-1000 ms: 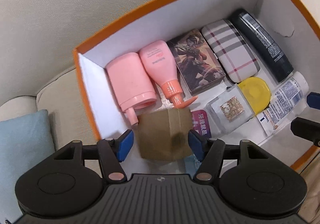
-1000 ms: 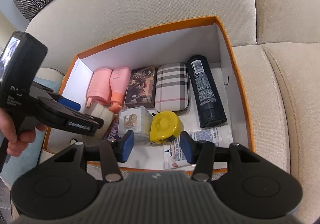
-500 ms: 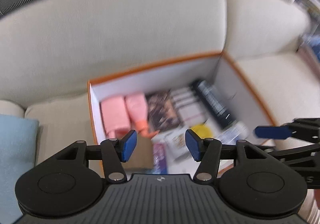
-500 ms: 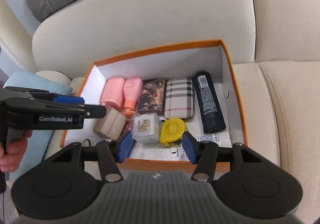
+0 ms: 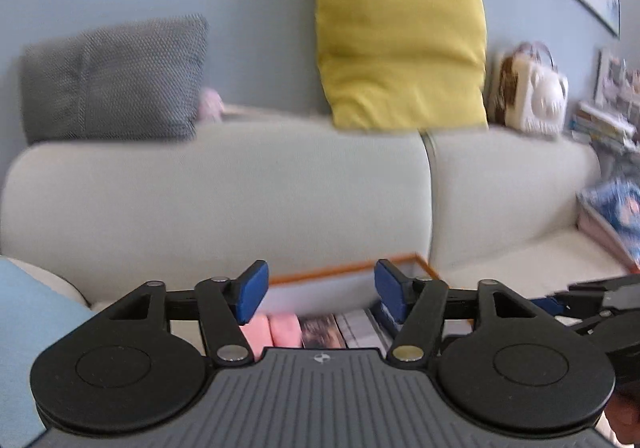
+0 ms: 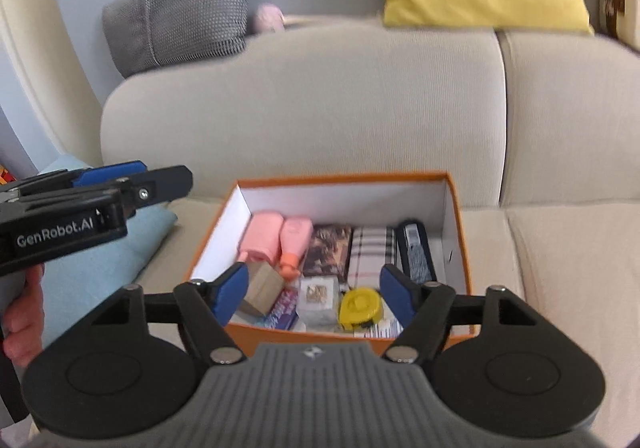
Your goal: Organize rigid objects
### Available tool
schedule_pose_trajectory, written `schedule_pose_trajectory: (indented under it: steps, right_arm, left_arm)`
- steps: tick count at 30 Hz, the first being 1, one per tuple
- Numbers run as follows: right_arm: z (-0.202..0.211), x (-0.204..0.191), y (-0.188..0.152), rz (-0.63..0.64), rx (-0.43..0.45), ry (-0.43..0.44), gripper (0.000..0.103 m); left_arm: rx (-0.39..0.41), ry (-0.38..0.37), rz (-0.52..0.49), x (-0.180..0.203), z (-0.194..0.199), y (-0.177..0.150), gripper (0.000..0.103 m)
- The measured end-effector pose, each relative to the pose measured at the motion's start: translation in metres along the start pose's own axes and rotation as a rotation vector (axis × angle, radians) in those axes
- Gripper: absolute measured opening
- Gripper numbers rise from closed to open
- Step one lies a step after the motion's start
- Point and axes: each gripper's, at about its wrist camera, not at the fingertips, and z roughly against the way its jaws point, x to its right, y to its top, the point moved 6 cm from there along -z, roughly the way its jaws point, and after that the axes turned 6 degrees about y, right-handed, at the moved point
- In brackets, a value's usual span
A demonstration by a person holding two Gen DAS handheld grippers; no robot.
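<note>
Right wrist view: my right gripper [image 6: 310, 294] has just been opening, jaws apart and empty; my left gripper [image 6: 132, 183] is also apart, empty. The small brown box [image 6: 262, 288] lies inside the orange box [image 6: 344, 179]. It looks light and stiff; I'd pinch its flat sides.

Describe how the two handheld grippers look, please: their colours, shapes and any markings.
Both are alike. The right gripper has a ribbed grey body, two round black discs, black linkage bars with silver pins, and blue fingers. The left gripper looks the same; from the side it shows white "GenRobot.AI" lettering on black. No cables or sleeves are visible.
</note>
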Motion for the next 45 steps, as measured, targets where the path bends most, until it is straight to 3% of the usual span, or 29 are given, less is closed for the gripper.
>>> schedule_pose_trajectory:
  steps: [5,8,11,13,18,21,26,33,45]
  right_arm:
    - [0.023,-0.015,0.001,0.063,0.105,-0.026,0.086]
    - [0.037,-0.022,0.0,0.082,0.172,-0.034,0.092]
    - [0.053,-0.029,-0.003,0.098,0.244,-0.053,0.094]
    - [0.063,-0.034,-0.006,0.113,0.289,-0.066,0.094]
    - [0.079,-0.042,-0.022,0.144,0.372,-0.117,0.101]
    - [0.082,-0.04,-0.033,0.144,0.374,-0.148,0.101]
    - [0.083,-0.029,-0.054,0.094,0.321,-0.196,0.101]
    - [0.087,-0.022,-0.077,0.065,0.304,-0.231,0.101]
    - [0.088,-0.012,-0.109,0.045,0.253,-0.258,0.101]
  left_arm:
    - [0.117,0.031,0.124,-0.013,0.029,0.006,0.079]
    - [0.171,0.063,0.163,-0.017,0.043,0.006,0.089]
    - [0.199,0.075,0.178,-0.017,0.055,0.001,0.091]
    - [0.224,0.133,0.173,-0.016,0.063,-0.003,0.1]
    - [0.262,0.247,0.093,-0.006,0.078,-0.02,0.102]
    - [0.217,0.251,0.096,-0.003,0.08,-0.036,0.103]
    - [0.139,0.169,0.148,0.002,0.08,-0.062,0.103]
    - [0.073,0.229,0.114,0.007,0.085,-0.085,0.103]
    - [-0.087,0.244,0.091,0.017,0.086,-0.123,0.103]
